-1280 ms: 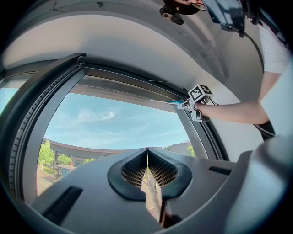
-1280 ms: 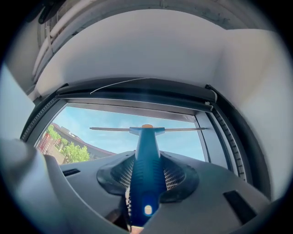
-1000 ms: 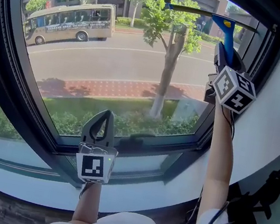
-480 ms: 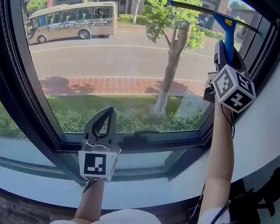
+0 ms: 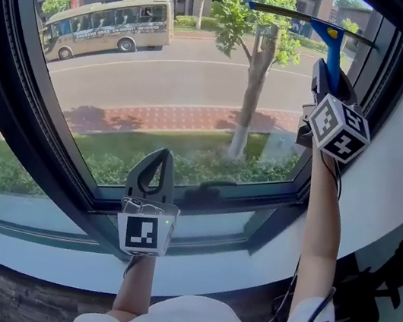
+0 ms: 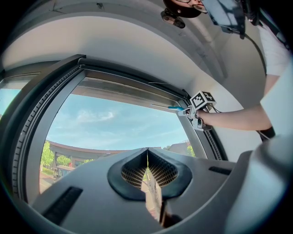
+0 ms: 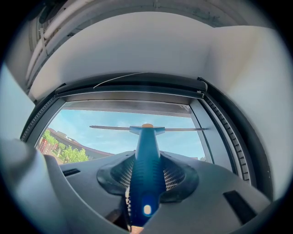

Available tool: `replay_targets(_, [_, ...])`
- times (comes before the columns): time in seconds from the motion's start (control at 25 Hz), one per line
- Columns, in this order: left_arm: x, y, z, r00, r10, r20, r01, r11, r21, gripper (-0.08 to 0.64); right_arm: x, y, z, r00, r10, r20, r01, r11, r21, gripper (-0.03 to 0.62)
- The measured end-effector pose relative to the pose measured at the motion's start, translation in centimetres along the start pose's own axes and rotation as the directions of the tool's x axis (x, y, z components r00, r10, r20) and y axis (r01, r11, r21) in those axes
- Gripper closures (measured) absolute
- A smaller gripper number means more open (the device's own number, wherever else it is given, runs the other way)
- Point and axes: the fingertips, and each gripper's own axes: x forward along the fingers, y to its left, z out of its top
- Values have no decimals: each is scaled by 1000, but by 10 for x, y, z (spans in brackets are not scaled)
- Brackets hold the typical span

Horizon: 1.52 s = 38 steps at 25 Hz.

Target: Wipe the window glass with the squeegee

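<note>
lit hard by sunlight from outside, through the window glass [image 5: 160, 87]. threw dark tree shadows across the pavement [image 5: 193, 120]. left the window frame [image 5: 52, 130] almost black against the brightness. bent straight lines into curves toward every edge, with black vignette in the corners. softened the left gripper [image 6: 147, 155], the right gripper [image 7: 147, 171] and the squeegee [image 7: 146, 137] handle close to their lenses. showed the sky [image 6: 114, 123] bright blue in both gripper views.

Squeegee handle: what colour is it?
Blue; the squeegee handle shows best in the right gripper view, clamped between the tongs.
</note>
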Motion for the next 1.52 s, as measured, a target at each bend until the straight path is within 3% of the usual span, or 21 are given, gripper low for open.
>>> replay_targets(1.52, [-4, -4, 6, 1000, -21, -3, 20, 1000, -18, 555, -36, 4, -62, 996, -18, -91, 20, 1000, 15, 456])
